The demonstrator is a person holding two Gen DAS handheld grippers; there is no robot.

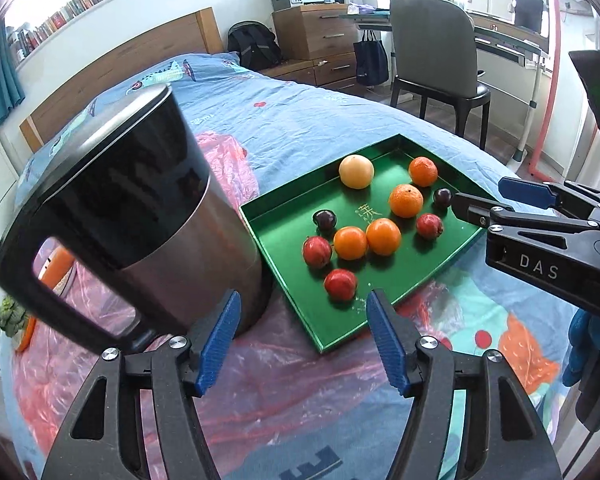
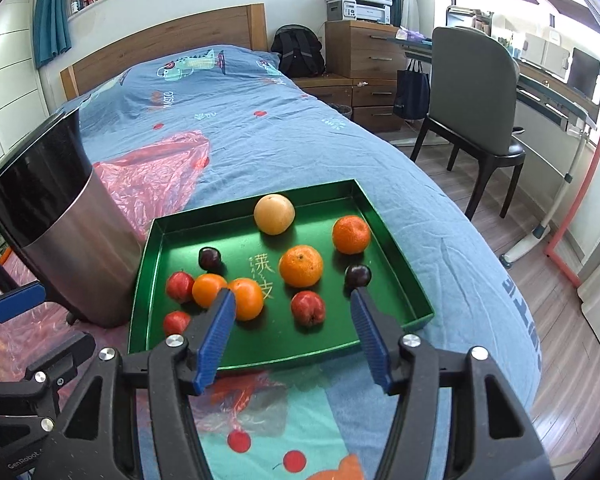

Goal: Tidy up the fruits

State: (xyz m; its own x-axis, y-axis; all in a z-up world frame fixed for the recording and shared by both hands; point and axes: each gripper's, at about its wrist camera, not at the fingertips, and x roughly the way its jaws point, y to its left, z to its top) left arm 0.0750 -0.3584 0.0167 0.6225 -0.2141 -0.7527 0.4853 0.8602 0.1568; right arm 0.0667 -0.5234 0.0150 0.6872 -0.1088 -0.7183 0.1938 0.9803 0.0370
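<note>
A green tray (image 1: pixel 284 220) (image 2: pixel 260 344) lies on the blue bed. It holds several oranges (image 1: pixel 405 200) (image 2: pixel 301 266), three red fruits (image 1: pixel 341 284) (image 2: pixel 308 308), two dark plums (image 1: pixel 324 219) (image 2: pixel 358 275) and one pale yellow fruit (image 1: pixel 356 171) (image 2: pixel 274 214). My left gripper (image 1: pixel 303 304) hangs open over the tray's near left corner, nothing between its blue pads. My right gripper (image 2: pixel 293 296) stands wide open above the tray's front; a red fruit shows below the gap, untouched. The right gripper's fingers (image 1: pixel 520 192) also reach in over the tray's right edge in the left wrist view.
A steel bin with a black top (image 1: pixel 140 200) (image 2: pixel 72 240) stands against the tray's left side. Pink plastic sheeting (image 1: pixel 260 384) (image 2: pixel 160 168) covers part of the bed. A grey chair (image 2: pixel 476 92), a desk and wooden drawers (image 2: pixel 360 60) stand beyond the bed's right edge.
</note>
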